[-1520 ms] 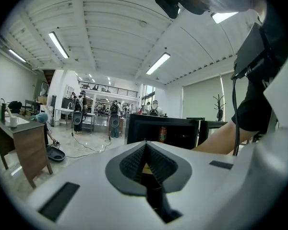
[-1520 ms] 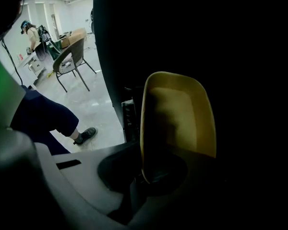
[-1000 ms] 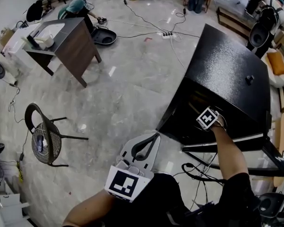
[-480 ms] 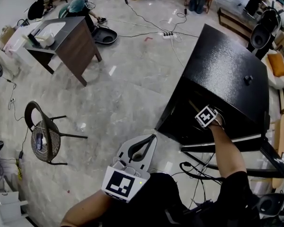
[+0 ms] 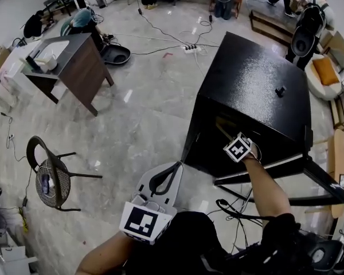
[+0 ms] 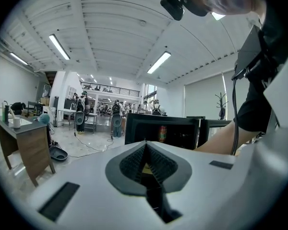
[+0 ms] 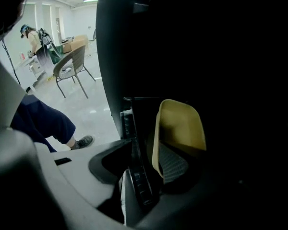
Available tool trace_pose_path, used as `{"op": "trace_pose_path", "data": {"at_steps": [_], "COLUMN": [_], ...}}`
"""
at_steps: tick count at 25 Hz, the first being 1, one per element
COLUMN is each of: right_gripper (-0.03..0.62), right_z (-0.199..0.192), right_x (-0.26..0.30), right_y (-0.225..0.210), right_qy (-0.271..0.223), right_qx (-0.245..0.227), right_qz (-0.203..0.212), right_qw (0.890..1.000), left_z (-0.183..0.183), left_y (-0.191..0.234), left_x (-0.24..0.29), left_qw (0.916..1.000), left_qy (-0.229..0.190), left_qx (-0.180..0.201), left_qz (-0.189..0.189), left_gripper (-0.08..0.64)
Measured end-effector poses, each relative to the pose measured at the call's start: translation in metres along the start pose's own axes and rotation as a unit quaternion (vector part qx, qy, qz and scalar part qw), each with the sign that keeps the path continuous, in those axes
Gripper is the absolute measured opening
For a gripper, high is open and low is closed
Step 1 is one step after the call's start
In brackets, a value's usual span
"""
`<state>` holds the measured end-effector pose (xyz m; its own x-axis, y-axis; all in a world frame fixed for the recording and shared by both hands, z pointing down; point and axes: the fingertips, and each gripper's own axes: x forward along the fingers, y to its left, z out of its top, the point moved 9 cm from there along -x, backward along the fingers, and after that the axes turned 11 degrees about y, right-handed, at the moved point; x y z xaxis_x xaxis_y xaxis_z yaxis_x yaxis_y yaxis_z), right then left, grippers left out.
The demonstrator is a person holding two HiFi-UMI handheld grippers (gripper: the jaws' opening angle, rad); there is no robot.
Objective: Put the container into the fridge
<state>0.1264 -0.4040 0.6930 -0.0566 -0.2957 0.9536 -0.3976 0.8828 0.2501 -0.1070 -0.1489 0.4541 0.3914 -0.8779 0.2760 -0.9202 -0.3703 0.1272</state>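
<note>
Grey marble floor (image 5: 149, 113) covers the whole room, with cables trailing across its far part. A black fridge (image 5: 258, 90) stands on it at the right. The open front faces the person and the door (image 5: 324, 185) is swung out at the near right. A brown wooden table (image 5: 74, 53) stands at the far left, well apart from the fridge. A wire-mesh chair (image 5: 49, 176) stands nearer, at the left edge.

The person's right forearm reaches into the fridge opening. The right hand-held gripper (image 7: 151, 150) is inside the dark compartment, and only its marker cube shows from the head view. Its jaws are opening and stand wide. The yellow container (image 7: 180, 123) is inside the fridge, upright at the jaw tips. Its near edge lies between the jaws, close to the right pad, and a dark gap separates it from the left pad. Neither pad presses on it.

The left hand-held gripper (image 6: 145, 146) is held near the person's body, well apart from the fridge. It points toward the fridge. Its jaws are closed together with nothing between them.
</note>
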Motion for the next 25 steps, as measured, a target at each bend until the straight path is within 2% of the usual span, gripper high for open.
{"op": "trace_pose_path", "data": {"at_steps": [6,12,17,25], "right_gripper": [0.187,0.185,0.149,0.118], "right_z": [-0.013,-0.016,-0.017,-0.033], "right_x": [-0.016,-0.051,-0.084,-0.145], "right_y": [0.012,0.025,0.042,0.065], "right_qy": [-0.033,-0.076,-0.121,-0.165], "right_qx": [0.008,0.017,0.035,0.060], "right_qz": [-0.005,-0.007,0.016,0.011], "right_qw": [0.999,0.997,0.992,0.984], "left_z": [0.004,0.017,0.027,0.042], "left_y": [-0.019,-0.029,-0.040,-0.058], "left_x": [0.003,-0.002,-0.006,-0.016], "left_qw": [0.9999,0.9999,0.9997,0.9989], "left_qy": [0.009,0.001,-0.001,0.001], "left_qx": [0.003,0.006,0.004,0.009], "left_qz": [-0.010,-0.016,-0.025,-0.045], "left_gripper": [0.008,0.008,0.008,0.008]}}
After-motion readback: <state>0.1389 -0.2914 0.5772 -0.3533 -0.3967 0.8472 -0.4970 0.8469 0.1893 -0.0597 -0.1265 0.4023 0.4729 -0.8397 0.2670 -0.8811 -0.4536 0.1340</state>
